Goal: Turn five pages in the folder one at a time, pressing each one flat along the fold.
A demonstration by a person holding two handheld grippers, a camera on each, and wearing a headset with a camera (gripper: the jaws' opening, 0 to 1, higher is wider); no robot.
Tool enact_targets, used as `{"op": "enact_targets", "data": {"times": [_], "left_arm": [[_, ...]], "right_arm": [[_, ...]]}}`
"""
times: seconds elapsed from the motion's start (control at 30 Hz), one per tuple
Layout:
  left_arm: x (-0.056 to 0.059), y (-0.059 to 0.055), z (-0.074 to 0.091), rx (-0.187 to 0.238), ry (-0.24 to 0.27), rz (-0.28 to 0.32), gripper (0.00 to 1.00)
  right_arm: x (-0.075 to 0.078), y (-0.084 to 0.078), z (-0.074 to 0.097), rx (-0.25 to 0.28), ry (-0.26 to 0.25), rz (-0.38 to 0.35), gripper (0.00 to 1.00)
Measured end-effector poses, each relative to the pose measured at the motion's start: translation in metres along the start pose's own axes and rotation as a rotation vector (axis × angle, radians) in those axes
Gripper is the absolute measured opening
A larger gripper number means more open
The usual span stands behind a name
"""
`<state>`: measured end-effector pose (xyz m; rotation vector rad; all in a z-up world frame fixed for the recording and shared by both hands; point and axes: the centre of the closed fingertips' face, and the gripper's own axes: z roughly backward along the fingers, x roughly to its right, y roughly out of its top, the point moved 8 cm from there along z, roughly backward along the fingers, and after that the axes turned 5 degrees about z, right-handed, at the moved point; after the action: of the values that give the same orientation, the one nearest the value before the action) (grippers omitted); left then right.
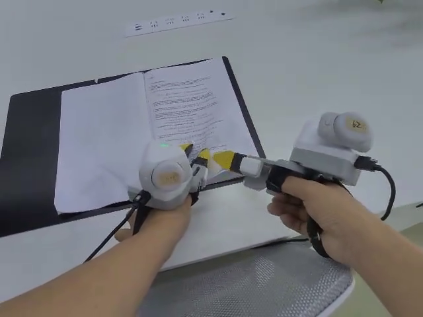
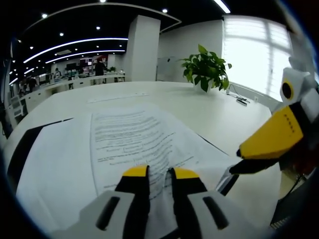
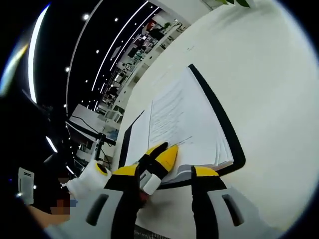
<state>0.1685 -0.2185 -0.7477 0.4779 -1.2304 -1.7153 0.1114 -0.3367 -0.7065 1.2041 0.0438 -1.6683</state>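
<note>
White, rounded left claw (image 2: 160, 173) and boxier grey-white right claw (image 3: 166, 173), both tipped yellow and black; black cables (image 1: 386, 191) trail, and a tan sticker (image 1: 357, 124) at right reads 62.

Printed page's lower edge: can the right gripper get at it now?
Probably, but tight. The right gripper is open close to the edge of the printed page, yet the left gripper sits on that page right ahead of its jaws.

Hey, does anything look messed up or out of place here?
Nothing stands out: the folder lies open on the table, pages neat and untorn, left claw and right claw at its near edge.
</note>
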Motion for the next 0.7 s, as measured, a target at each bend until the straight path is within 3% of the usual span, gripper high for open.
{"op": "enact_targets", "data": {"times": [0.2, 0.33, 0.53, 0.63, 0.7], "left_arm": [[0.0, 0.0, 0.0, -0.001, -0.003, 0.0, 0.16], [0.0, 0.0, 0.0, -0.004, -0.008, -0.003, 0.16], [-0.001, 0.002, 0.0, -0.016, -0.014, -0.007, 0.16], [0.0, 0.004, 0.0, -0.027, -0.027, 0.028, 0.17], [0.002, 0.009, 0.001, -0.065, -0.072, 0.07, 0.22]], "right_arm": [[0.012, 0.004, -0.009, 0.065, -0.111, -0.095, 0.28], [0.022, 0.003, -0.01, 0.087, -0.187, -0.127, 0.0], [0.02, -0.002, -0.009, 0.12, -0.211, -0.143, 0.0], [0.015, -0.002, -0.005, 0.15, -0.212, -0.142, 0.0], [0.011, -0.002, -0.002, 0.165, -0.201, -0.145, 0.0]]}}
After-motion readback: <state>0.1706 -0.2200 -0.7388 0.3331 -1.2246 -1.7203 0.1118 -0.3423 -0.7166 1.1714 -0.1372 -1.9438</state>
